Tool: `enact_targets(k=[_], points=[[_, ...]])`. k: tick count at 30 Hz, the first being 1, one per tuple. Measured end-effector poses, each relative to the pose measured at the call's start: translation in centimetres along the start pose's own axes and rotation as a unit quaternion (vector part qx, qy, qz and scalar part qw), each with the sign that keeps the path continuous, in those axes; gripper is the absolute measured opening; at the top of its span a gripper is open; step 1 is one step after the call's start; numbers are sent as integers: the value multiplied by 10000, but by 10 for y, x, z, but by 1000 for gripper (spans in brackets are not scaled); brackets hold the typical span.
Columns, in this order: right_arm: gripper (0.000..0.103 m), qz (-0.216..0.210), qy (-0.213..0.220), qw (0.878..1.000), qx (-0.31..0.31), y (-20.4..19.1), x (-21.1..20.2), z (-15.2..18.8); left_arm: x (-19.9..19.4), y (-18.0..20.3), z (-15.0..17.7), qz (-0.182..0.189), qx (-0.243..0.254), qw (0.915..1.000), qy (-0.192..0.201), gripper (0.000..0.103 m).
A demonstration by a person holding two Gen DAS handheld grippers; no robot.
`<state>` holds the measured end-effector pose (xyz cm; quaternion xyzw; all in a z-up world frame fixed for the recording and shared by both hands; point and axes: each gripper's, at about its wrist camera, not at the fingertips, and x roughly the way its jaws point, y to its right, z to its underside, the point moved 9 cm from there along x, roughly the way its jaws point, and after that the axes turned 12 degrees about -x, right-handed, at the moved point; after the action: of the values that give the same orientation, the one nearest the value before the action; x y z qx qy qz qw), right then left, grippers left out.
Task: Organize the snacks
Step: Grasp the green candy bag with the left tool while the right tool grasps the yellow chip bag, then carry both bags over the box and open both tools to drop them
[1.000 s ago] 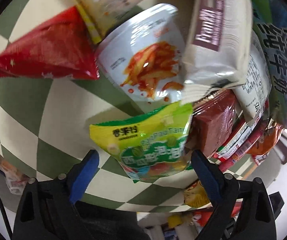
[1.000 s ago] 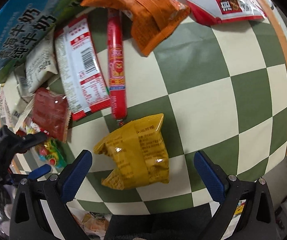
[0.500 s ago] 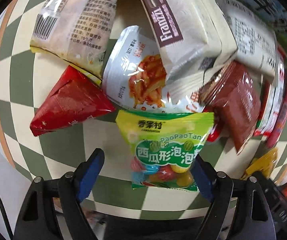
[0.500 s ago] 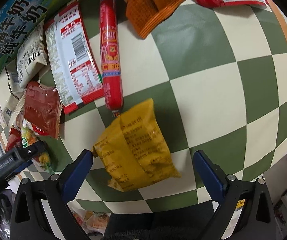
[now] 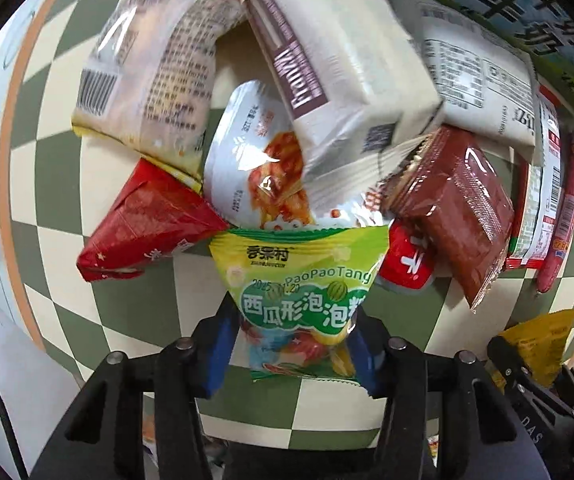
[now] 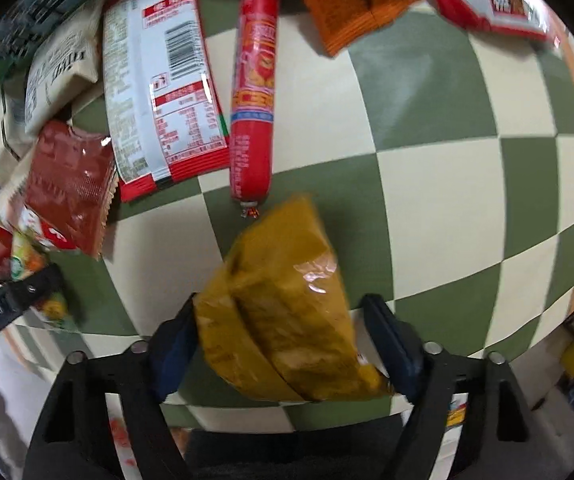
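My left gripper (image 5: 293, 346) is shut on a green and yellow candy bag (image 5: 301, 292), its blue pads pressing both sides of the bag's lower end. My right gripper (image 6: 283, 340) is shut on a yellow snack packet (image 6: 283, 320), which sits between the blue pads. Both bags lie at the near edge of the green and cream checkered table (image 6: 447, 128). The yellow packet (image 5: 539, 340) and part of the right gripper also show at the lower right of the left wrist view.
A pile lies beyond the candy bag: red triangular bag (image 5: 147, 224), white cup (image 5: 255, 160), cream wafer pack (image 5: 339, 68), brown packet (image 5: 455, 208). A red sausage (image 6: 255, 92), a red-white packet (image 6: 159, 80) and an orange bag (image 6: 355, 12) lie beyond the yellow packet.
Both grippers have closed from wide open onto their bags. The left one moved in on the candy bag, the right one on the yellow packet.
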<state>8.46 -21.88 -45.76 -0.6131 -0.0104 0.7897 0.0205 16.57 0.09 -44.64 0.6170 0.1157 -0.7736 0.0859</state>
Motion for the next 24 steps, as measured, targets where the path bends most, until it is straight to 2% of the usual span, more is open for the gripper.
enact_targets(k=[1,3,5,8,9,12,19,24], points=[[69,153,78,9998,-82,-4,-1,1,-1,0,1,-17,8,10000,31,47],[60,217,221,9994,-164,-15,-2,3,-2,-1,2,-50,30,9999,92,47],[55,255,288,9991,-184,-23,-4,5,-3,-3,5,-53,20,9999,110,46],[52,341,350,9986,-208,-36,-5,10,-2,-2,8,-59,0,9999,115,46],[51,357,360,9984,-231,-38,-5,12,4,13,13,-48,-5,9999,125,46],[47,370,362,9984,-236,-46,-8,14,1,8,15,-8,-22,9999,169,46],[41,267,421,9986,-183,-35,-25,11,-24,18,22,175,91,9989,437,46],[40,6,608,9981,-121,-14,-48,18,-62,17,42,539,300,9961,632,46]])
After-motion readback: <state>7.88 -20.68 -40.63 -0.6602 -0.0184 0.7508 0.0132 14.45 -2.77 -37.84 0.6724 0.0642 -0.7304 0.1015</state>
